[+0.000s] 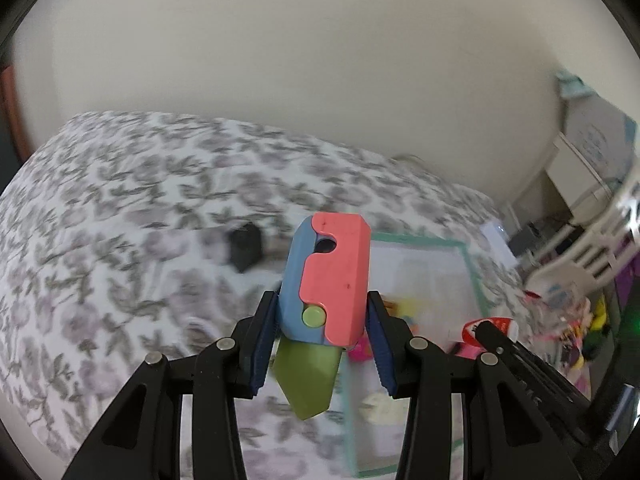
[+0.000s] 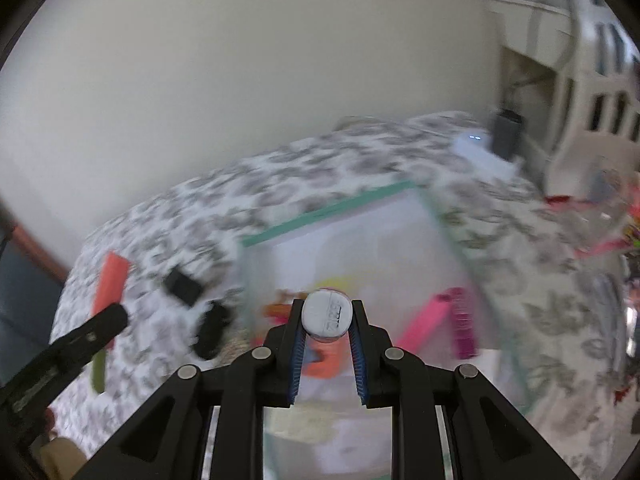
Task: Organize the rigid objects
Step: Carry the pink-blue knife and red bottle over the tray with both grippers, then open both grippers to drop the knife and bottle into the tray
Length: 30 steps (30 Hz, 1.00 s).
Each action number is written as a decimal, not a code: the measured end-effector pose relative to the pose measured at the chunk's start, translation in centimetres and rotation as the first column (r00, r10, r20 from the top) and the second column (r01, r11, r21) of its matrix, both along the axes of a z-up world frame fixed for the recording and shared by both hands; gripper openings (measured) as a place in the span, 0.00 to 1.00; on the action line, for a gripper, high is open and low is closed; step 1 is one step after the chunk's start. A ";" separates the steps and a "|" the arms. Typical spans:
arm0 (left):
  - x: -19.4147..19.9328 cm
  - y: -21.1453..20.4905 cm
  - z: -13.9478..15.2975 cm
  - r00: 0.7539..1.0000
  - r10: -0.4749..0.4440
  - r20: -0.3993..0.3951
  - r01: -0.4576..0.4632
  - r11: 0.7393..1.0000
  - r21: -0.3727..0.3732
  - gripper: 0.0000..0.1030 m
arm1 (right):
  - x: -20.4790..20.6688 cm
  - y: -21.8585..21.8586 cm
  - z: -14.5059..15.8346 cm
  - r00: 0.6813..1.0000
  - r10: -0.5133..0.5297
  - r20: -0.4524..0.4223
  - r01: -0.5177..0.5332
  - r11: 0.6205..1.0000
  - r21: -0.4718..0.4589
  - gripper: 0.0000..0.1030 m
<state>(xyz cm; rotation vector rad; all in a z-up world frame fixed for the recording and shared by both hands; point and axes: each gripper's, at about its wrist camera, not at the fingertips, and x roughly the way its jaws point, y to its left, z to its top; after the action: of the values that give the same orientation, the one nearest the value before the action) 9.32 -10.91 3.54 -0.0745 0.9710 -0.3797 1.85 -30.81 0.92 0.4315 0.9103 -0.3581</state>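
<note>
My left gripper (image 1: 322, 312) is shut on a pink and blue toy knife (image 1: 328, 280) with a green blade pointing down, held above the bed. My right gripper (image 2: 326, 316) is shut on a small white oval object (image 2: 327, 317) with an orange part below it, held over a clear storage box with a green rim (image 2: 328, 208). The box also shows in the left wrist view (image 1: 472, 264), to the right of the toy knife. Pink and yellow items (image 2: 428, 320) lie inside the box.
A floral bedspread (image 1: 120, 220) covers the bed. Two black objects (image 2: 182, 286) lie on it left of the box. The left gripper and its toy show in the right wrist view (image 2: 108, 292). A white wall stands behind; cluttered white furniture (image 2: 580, 100) stands at right.
</note>
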 end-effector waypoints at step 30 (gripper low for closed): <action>-2.2 -9.2 -6.2 0.974 -0.180 -0.137 0.197 0.973 0.122 0.44 | -1.4 -4.1 -3.6 0.986 -0.069 -0.153 0.062 0.997 -0.052 0.22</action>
<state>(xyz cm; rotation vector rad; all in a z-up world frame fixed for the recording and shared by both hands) 7.13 -20.11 -2.61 0.1198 1.1298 -0.4875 0.47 -34.91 -2.67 0.3949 1.0385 -0.4772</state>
